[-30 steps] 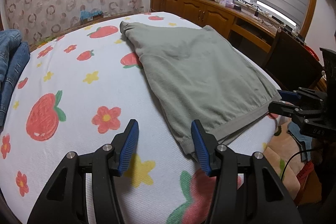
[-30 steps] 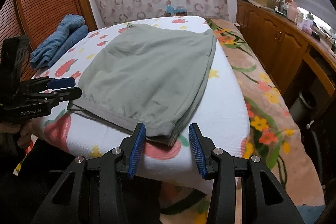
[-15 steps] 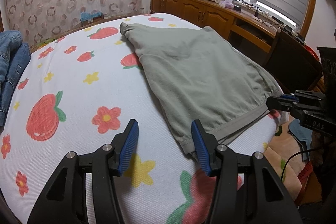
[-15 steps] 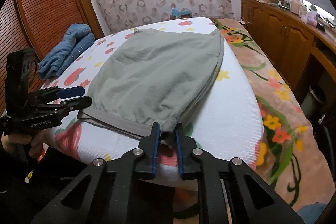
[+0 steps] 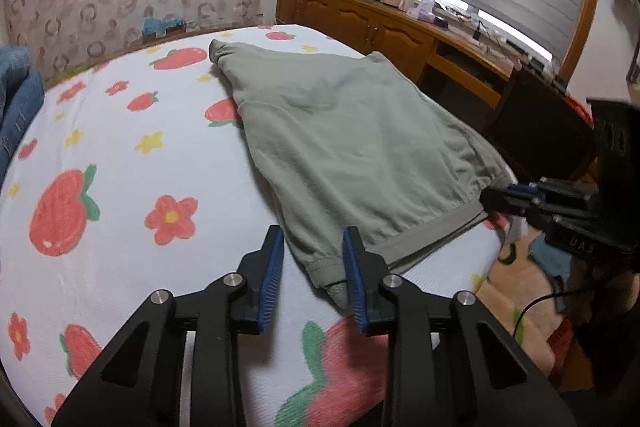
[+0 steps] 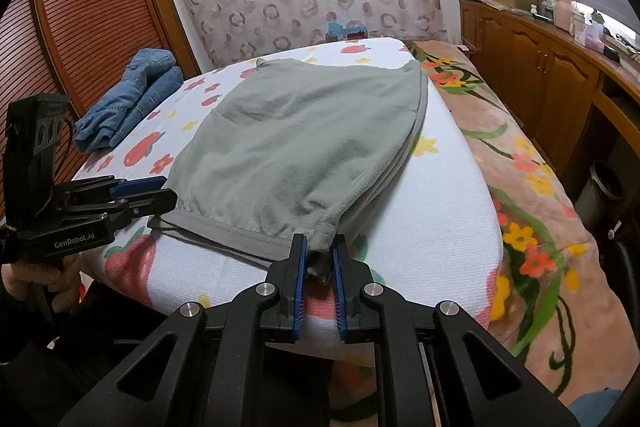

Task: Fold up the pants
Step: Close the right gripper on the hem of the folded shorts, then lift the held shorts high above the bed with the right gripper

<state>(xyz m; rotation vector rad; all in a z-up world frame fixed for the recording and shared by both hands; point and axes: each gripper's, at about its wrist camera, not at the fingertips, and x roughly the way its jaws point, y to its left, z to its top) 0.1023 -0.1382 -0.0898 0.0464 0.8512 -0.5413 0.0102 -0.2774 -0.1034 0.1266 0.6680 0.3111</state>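
Two pairs of black tongs with blue ribbed pads work at the near hem of a pair of sage-green knit pants (image 6: 304, 143) spread flat on a bed with a white strawberry-and-flower sheet (image 5: 120, 163). Seen from the right wrist camera, the right tongs (image 6: 320, 267) are closed on the hem corner nearest them, with a bunch of green cloth pinched between the blue pads (image 6: 299, 291). From the left wrist camera, the left tongs (image 5: 314, 269) stand open, their pads apart on either side of the other hem corner, which lies between them without being pinched. In that same view the right tongs (image 5: 496, 197) appear far off to the right, at the opposite end of the hem band. In the right wrist view the left tongs (image 6: 160, 191) show at the left end of that band, held by a hand (image 6: 38, 277). The pants stretch away from both tongs toward the far end of the bed. A pile of folded blue denim jeans (image 6: 132, 99) lies beyond the left tongs, well apart from the pants. A floral peach blanket (image 6: 532, 187) covers the bed edge to the right of the right tongs, beside a long wooden cabinet (image 6: 532, 67).
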